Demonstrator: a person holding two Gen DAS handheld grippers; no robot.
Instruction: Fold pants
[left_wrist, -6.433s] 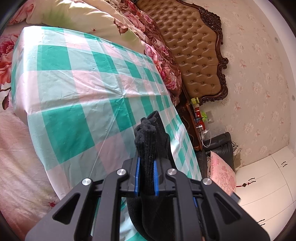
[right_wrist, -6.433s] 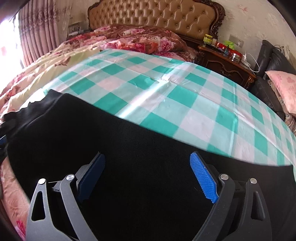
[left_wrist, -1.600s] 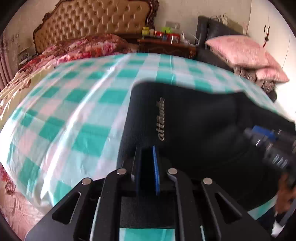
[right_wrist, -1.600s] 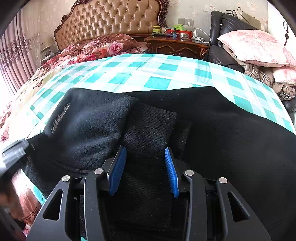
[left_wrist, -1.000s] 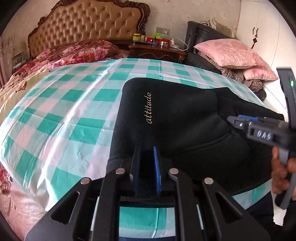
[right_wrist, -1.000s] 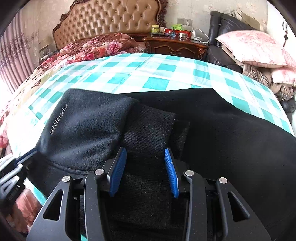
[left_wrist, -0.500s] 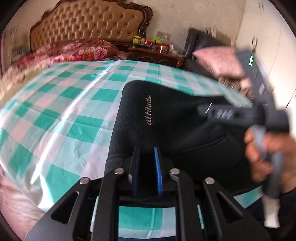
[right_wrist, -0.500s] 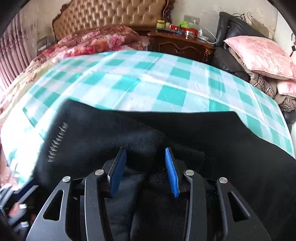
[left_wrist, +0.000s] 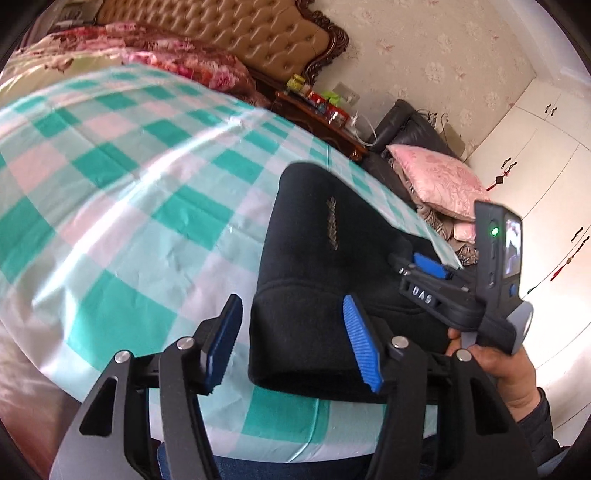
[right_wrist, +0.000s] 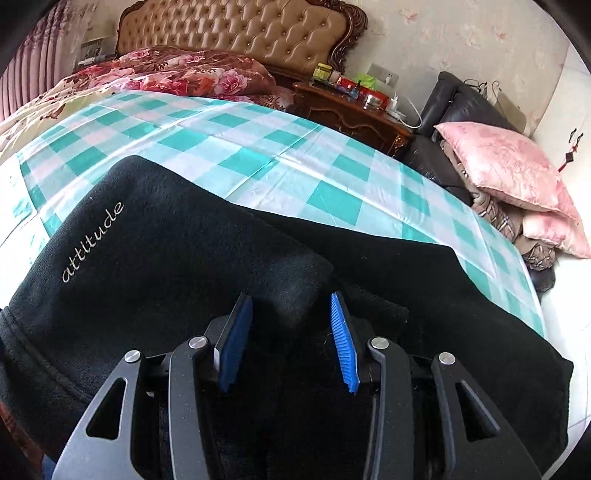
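Note:
Black fleece pants (right_wrist: 155, 266) with pale "attitude" lettering lie folded over on a green-and-white checked cloth (right_wrist: 229, 147) on the bed. In the left wrist view the pants (left_wrist: 325, 258) lie near the cloth's front edge. My left gripper (left_wrist: 291, 343) is open and empty, its blue pads either side of the pants' near left corner. My right gripper (right_wrist: 288, 339) is open just above the fold of the pants, holding nothing; it also shows in the left wrist view (left_wrist: 436, 273), held by a hand.
A tufted headboard (right_wrist: 240, 33) and floral quilt (right_wrist: 177, 74) are at the far end. A wooden nightstand (right_wrist: 354, 110) with bottles, a dark sofa and pink pillows (right_wrist: 506, 170) stand on the right. The cloth's front edge (left_wrist: 258, 439) drops off near me.
My left gripper has opened and let go of the pants' edge, and swung left. My right gripper has opened a little wider and lifted slightly. The folded layer now lies flat.

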